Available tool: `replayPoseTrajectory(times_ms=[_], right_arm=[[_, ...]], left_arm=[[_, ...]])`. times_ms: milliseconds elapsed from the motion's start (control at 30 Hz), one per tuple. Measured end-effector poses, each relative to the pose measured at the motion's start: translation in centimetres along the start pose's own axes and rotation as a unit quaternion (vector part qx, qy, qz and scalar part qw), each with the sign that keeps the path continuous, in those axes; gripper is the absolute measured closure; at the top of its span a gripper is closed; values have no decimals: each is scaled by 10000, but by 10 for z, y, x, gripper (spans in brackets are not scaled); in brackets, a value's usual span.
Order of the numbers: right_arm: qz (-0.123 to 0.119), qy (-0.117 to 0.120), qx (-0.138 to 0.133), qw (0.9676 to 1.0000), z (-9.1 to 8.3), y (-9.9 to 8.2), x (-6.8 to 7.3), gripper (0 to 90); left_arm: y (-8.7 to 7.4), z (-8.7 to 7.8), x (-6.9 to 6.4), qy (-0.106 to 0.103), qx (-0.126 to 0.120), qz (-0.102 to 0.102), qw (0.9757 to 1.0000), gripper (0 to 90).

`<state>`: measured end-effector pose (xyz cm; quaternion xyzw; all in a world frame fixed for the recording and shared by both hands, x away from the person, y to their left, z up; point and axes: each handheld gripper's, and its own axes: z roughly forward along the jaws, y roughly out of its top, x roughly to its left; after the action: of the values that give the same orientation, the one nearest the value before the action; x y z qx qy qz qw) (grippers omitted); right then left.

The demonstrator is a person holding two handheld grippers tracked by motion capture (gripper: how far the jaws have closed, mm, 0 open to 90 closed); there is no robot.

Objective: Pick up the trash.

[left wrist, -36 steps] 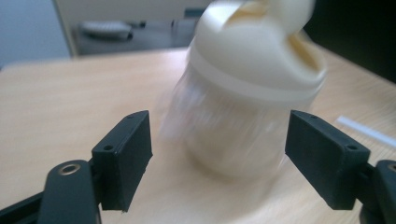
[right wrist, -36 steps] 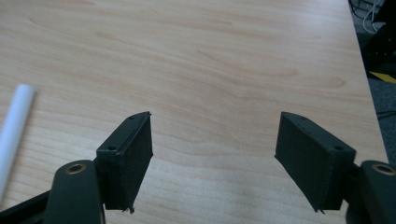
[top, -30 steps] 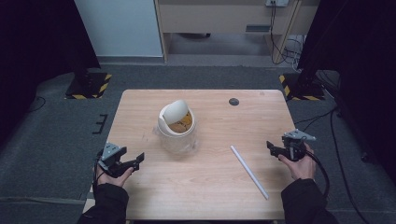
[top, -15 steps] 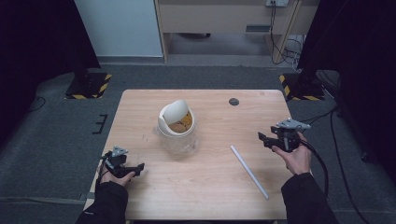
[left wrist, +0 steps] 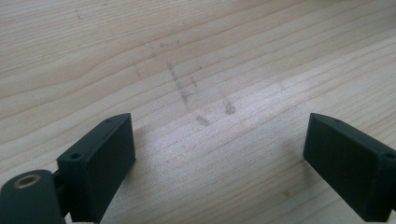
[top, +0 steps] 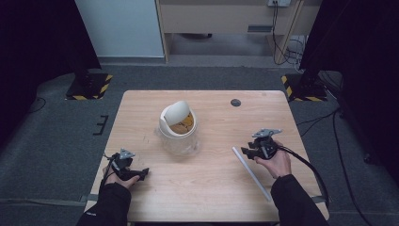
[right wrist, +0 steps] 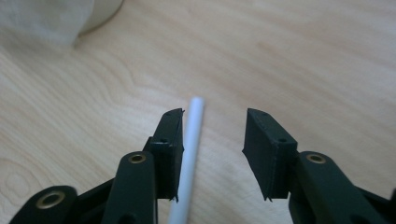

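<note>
Right gripper view: white tube [right wrist: 190, 154] half-hidden

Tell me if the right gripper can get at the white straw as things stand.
Probably yes. The right gripper is already at the white straw's near end; the straw lies between its jaws, which have just been closing, beside one pad, and nothing on the table blocks it.

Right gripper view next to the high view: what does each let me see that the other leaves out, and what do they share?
Right gripper view: up close, the white stick lies between the jaws of the right gripper, which have just been closing; it sits close beside one jaw, with a gap to the other. High view: a clear jar with a tilted white lid, the left gripper and a dark round spot. Shared: the stick, the right gripper and the wooden table.
</note>
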<state>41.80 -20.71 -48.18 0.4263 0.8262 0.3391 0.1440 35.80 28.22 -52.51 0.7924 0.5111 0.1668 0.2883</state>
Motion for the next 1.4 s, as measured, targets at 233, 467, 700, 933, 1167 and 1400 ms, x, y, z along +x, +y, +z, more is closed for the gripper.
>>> replayPoseTrajectory(times_ms=[233, 467, 700, 933, 1167, 1400], right_arm=[[-54, 15, 511, 9987, 17, -7, 6, 662], [-27, 89, 789, 9968, 21, -10, 8, 727], [-88, 108, 957, 9953, 24, -12, 10, 776], [-74, 117, 982, 9951, 25, -14, 14, 783], [-153, 93, 977, 9951, 26, -14, 15, 790], [-22, 112, 626, 9980, 16, -8, 10, 792]], left_arm=[[0, 2, -1, 30, 21, 85, 10000, 58], [1, 2, -2, 50, 29, 93, 9999, 56], [1, 3, -2, 46, 14, 113, 9999, 50], [1, 4, -1, 35, -8, 142, 9999, 43], [1, 4, -1, 31, -10, 149, 9999, 39], [2, 4, -1, 21, -6, 155, 9999, 38]])
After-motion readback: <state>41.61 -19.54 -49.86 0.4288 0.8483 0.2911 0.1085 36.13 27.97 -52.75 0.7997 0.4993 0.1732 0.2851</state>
